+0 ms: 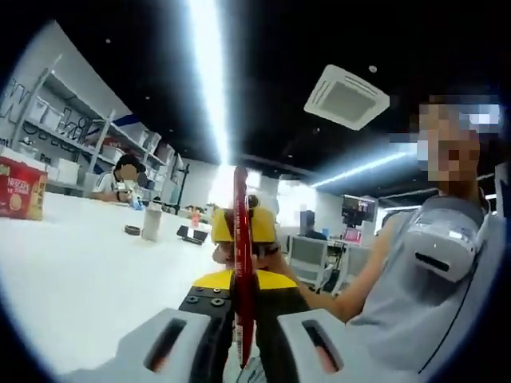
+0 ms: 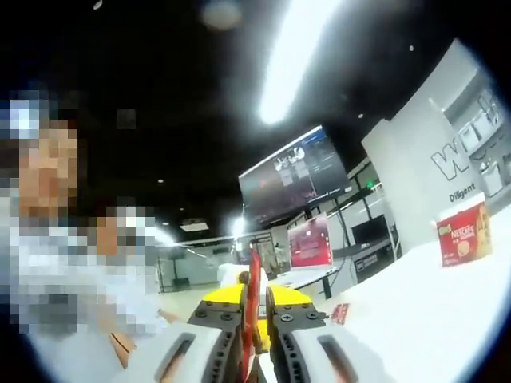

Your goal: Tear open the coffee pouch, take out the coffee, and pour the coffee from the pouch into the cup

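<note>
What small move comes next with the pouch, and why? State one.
Probably pull the two grippers apart to tear it. The left gripper and the right gripper each look shut on the red coffee pouch, held edge-on between them above the white table, and no tear shows yet.

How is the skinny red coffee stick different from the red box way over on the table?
The thin red coffee pouch is long and narrow; the red cardboard box is wide and blocky. The pouch is held up, pinched by the left tongs and right tongs; the box stands untouched on the white table. Both are red.
</note>
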Demonstrator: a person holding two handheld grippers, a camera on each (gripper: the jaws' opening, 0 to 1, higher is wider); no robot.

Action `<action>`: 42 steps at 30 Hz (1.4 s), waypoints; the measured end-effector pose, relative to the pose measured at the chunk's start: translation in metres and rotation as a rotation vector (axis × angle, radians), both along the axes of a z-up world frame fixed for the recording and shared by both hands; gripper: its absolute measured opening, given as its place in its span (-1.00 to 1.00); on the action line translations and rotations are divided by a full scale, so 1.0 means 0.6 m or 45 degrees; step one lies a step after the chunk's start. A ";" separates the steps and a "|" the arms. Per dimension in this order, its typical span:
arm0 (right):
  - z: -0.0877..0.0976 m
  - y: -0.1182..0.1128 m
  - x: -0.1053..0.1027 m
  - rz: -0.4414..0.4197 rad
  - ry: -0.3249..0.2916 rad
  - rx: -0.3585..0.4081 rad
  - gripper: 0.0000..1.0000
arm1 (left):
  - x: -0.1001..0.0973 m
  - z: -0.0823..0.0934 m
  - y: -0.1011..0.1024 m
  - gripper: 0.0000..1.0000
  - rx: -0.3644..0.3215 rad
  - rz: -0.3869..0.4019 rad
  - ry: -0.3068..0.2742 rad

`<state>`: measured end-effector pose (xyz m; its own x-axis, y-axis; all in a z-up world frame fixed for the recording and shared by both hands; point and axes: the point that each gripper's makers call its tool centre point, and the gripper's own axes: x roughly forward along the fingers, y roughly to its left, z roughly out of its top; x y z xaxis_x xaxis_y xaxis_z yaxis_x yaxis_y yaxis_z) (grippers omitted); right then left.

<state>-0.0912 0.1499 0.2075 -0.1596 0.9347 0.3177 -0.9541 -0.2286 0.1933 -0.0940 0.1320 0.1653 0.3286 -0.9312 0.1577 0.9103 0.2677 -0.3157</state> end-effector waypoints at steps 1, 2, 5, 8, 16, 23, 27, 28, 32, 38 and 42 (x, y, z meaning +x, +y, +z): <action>0.005 -0.001 -0.005 0.020 0.019 0.012 -0.76 | -0.006 0.019 -0.003 -0.79 -0.079 -0.030 0.069; 0.018 -0.005 -0.013 0.055 0.043 0.048 -0.75 | -0.013 0.041 -0.005 -0.79 -0.134 -0.036 0.080; 0.037 -0.013 -0.024 0.101 0.062 0.092 -0.74 | -0.030 0.057 -0.018 -0.79 -0.127 -0.051 0.089; 0.043 -0.018 -0.017 0.110 0.079 0.111 -0.73 | -0.034 0.050 -0.023 -0.79 -0.114 -0.056 0.109; 0.015 -0.009 0.016 0.061 0.122 0.034 -0.73 | 0.001 0.022 -0.015 -0.79 -0.010 0.078 0.054; -0.024 0.004 0.068 -0.070 0.157 -0.044 -0.86 | 0.062 -0.030 0.000 -0.77 0.336 0.366 -0.092; -0.038 0.017 0.125 -0.349 0.077 -0.115 -0.87 | 0.124 -0.053 0.043 -0.60 0.555 0.724 -0.227; -0.036 0.021 0.137 -0.403 0.085 -0.105 -0.87 | 0.138 -0.052 0.052 -0.55 0.603 0.830 -0.265; -0.031 0.037 0.134 -0.545 0.087 -0.047 -0.87 | 0.161 -0.042 0.070 -0.58 0.784 1.159 -0.428; -0.020 0.031 0.134 -0.571 -0.019 -0.015 -0.85 | 0.153 -0.039 0.062 -0.77 0.847 1.210 -0.490; -0.011 0.007 0.112 -0.391 -0.088 0.038 -0.49 | 0.135 -0.043 0.033 -0.78 0.654 0.879 -0.368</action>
